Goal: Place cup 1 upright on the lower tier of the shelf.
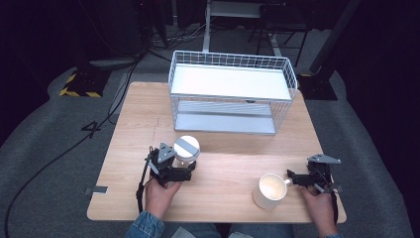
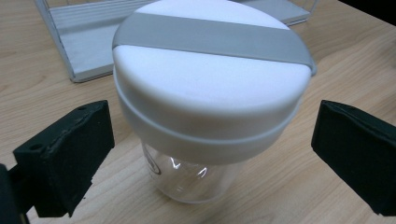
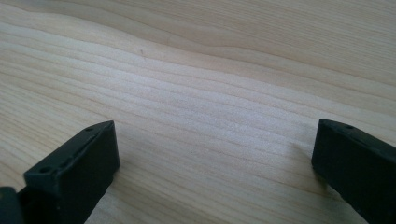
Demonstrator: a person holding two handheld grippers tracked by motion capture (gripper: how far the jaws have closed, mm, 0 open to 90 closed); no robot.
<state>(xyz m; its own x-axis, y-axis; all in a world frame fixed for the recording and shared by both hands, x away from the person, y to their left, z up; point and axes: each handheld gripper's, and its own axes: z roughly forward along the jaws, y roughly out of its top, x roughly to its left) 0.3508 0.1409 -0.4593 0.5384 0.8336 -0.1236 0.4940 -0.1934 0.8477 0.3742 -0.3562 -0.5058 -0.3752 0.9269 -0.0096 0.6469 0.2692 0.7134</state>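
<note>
Clear glass jar w/ white lid, left-centre of table, near front edge: rigid, slick, breakable, prob light. Grip glass below lid. It sits btwn your left gripper jaws, spread wide, no contact. Right gripper jaws also apart, over bare wood beside white mug.

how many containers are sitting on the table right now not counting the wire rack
2. A lidded clear jar stands at the left, between the open jaws of the left gripper. A white mug stands at the right, beside the right gripper.
</note>
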